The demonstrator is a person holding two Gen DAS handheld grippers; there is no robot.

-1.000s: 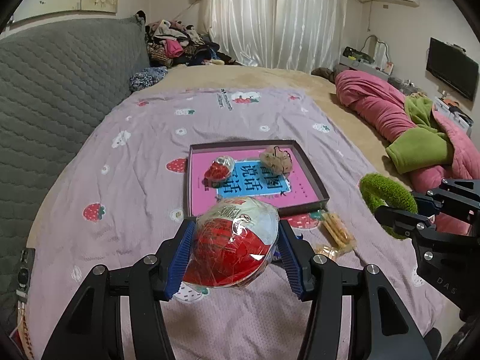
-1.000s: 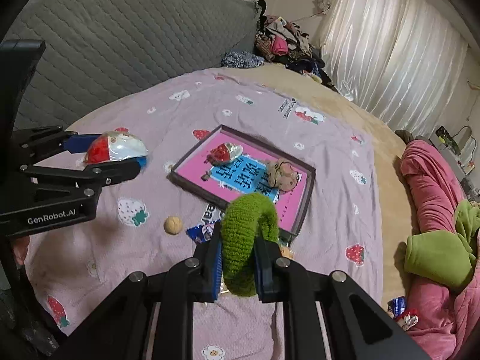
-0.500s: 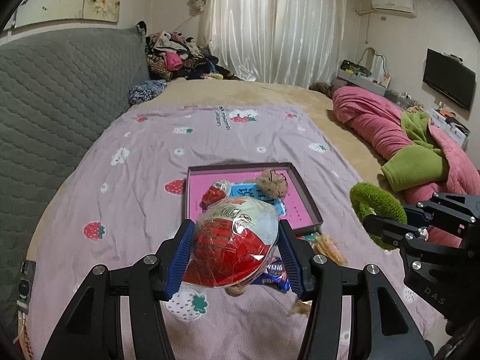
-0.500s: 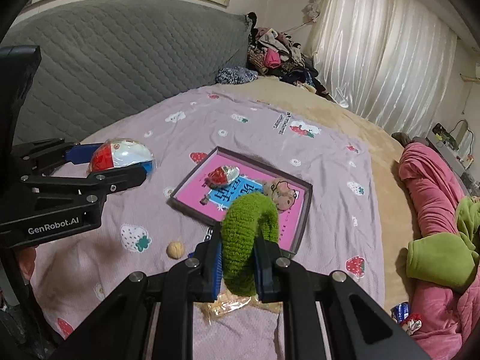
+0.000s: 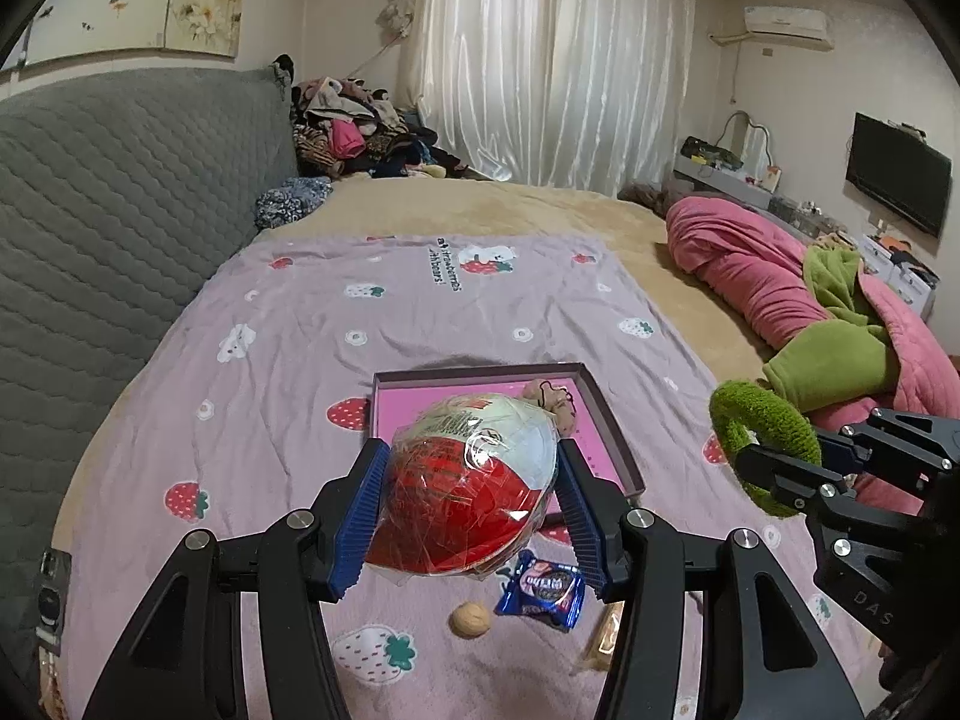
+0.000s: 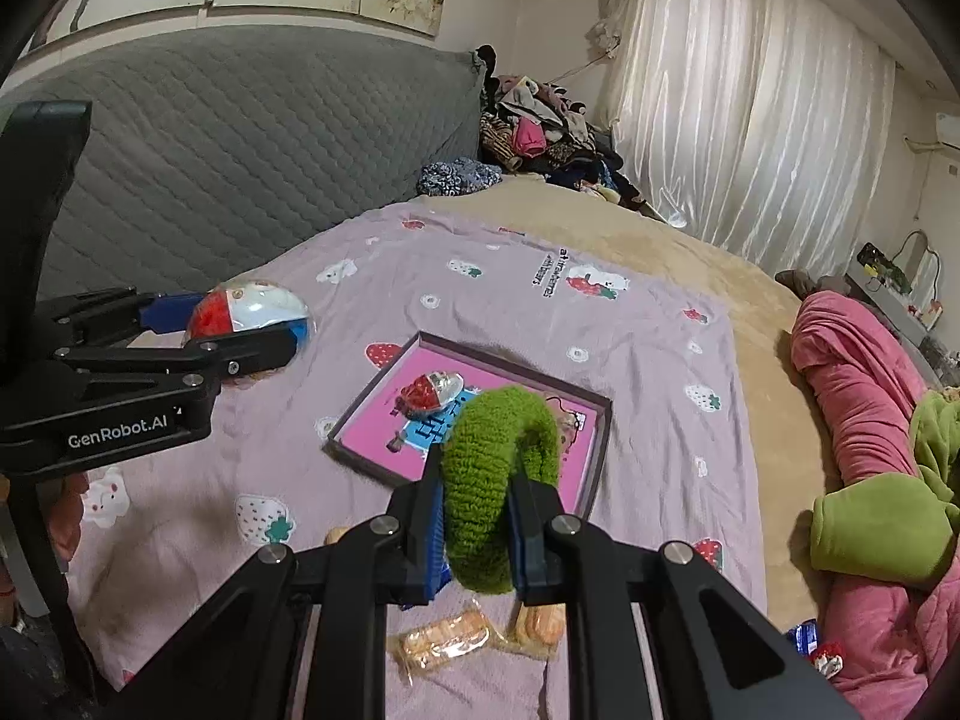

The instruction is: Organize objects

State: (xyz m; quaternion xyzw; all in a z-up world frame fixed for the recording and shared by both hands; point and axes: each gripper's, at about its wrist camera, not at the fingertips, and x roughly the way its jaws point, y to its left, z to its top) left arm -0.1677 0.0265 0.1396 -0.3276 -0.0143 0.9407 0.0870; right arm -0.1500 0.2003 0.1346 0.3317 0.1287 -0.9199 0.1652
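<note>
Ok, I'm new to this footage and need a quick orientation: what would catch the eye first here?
Up front, the left hand-held gripper is shut on a red-and-white foil-wrapped egg, raised above the strawberry-print blanket. To its right, the right hand-held gripper pinches a fuzzy green ring. Beyond both lies a pink-lined tray already holding a smaller foil egg, with wrapped snacks loose on the blanket in front of it.

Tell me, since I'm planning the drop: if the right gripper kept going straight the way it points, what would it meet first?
Probably the shallow pink tray on the bedspread. The right gripper, shut on the green fuzzy ring, points down at its near side; depth is unclear, so it may land just short.
</note>
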